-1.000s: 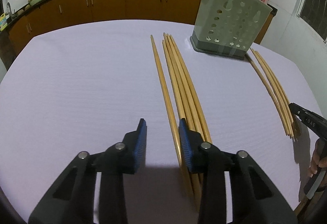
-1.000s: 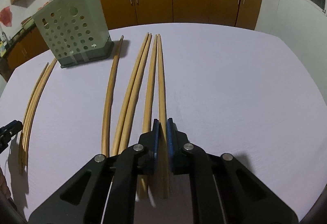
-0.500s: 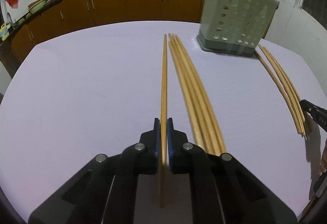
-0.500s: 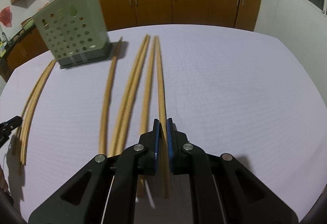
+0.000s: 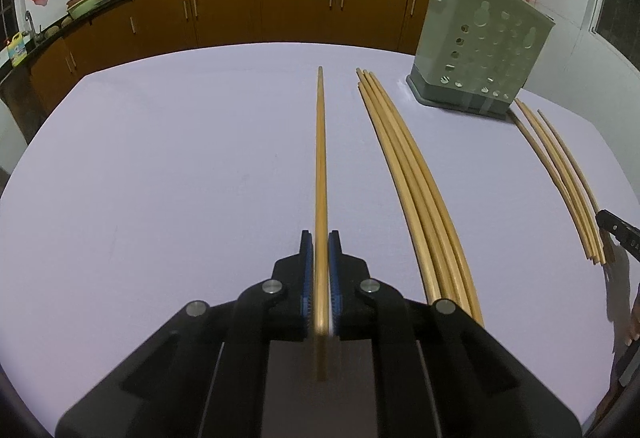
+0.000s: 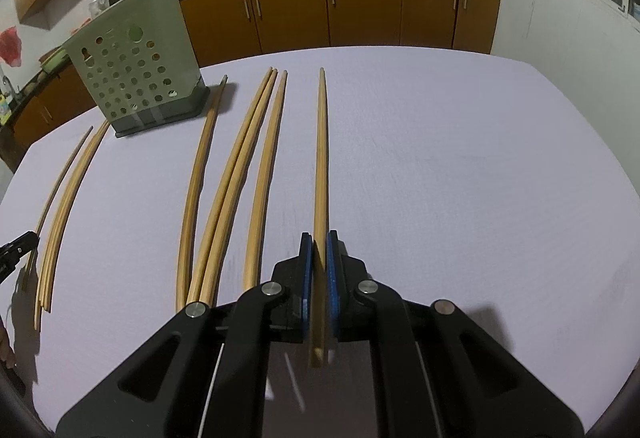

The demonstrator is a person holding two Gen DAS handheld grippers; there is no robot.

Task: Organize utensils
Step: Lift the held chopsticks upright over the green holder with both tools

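Two grippers, each clenched on one chopstick; left gripper (image 5: 319, 250) pinches left chopstick (image 5: 320, 158) near butt end, right gripper (image 6: 317, 250) same w/ right chopstick (image 6: 320, 158); both sticks point ahead over table (image 5: 160, 178). Risk, my guess: grip so far back, long stick may pivot or slip when swung toward perforated holder (image 5: 478, 66), tip may miss opening or tip holder. Count on table: four in bundle (image 5: 412, 190), three or four by holder, hard to tell; one holder.

Matt wooden chopsticks (image 5: 321, 158), seemingly plastic holder (image 5: 480, 62)
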